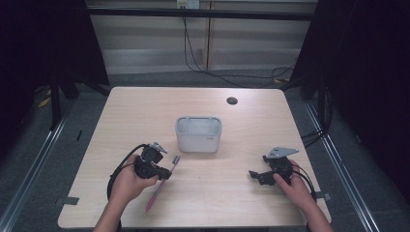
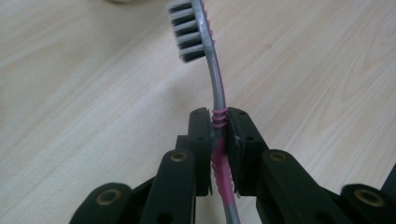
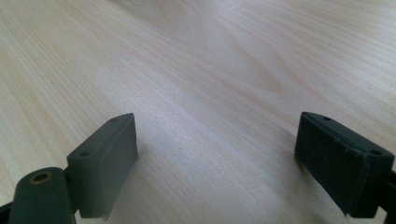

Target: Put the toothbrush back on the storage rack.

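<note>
A pink and grey toothbrush (image 1: pixel 162 183) is clamped in my left gripper (image 1: pixel 164 172) at the table's front left. In the left gripper view the two black pads press on the ribbed pink neck of the toothbrush (image 2: pixel 218 121), and its bristled head points away from me over the wood. A white rectangular holder (image 1: pixel 198 134) stands open-topped at the table's middle, just beyond the brush head. At the front right my right gripper (image 1: pixel 255 176) rests low over the table. Its fingers (image 3: pixel 107 163) stand wide apart with bare wood between them.
The light wooden table (image 1: pixel 145 111) has a dark round cable hole (image 1: pixel 232 100) at the back right. Black cables trail from both grippers. Dark frame posts and a grey floor surround the table.
</note>
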